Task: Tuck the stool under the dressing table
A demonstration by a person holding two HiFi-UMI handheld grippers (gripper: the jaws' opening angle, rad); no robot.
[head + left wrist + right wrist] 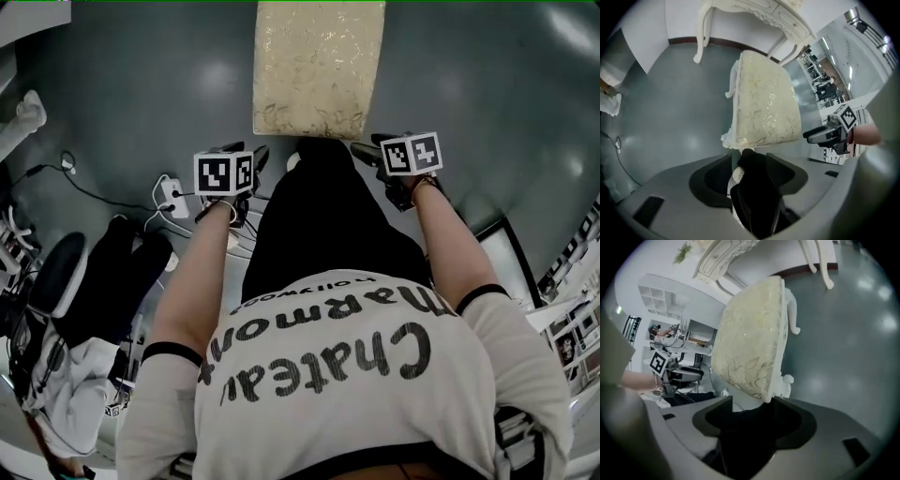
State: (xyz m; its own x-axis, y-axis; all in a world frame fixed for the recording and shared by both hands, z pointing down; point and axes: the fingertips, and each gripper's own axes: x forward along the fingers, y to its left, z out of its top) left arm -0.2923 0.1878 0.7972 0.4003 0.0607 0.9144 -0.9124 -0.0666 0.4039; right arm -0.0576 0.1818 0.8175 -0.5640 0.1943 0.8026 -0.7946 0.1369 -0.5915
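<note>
Stool [319, 70]: one, near two open hand-held grippers [259, 156] [366, 150].

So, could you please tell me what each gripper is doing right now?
Left gripper: open, holding nothing.
Right gripper: open, holding nothing.

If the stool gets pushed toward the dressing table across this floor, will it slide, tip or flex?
The stool probably slides fairly easily, since the grey floor looks smooth and glossy. Its thin curved legs under a broad cushioned seat suggest a high shove could tip it, so a low push seems safer. The padded top likely gives, while the frame looks rigid.
</note>
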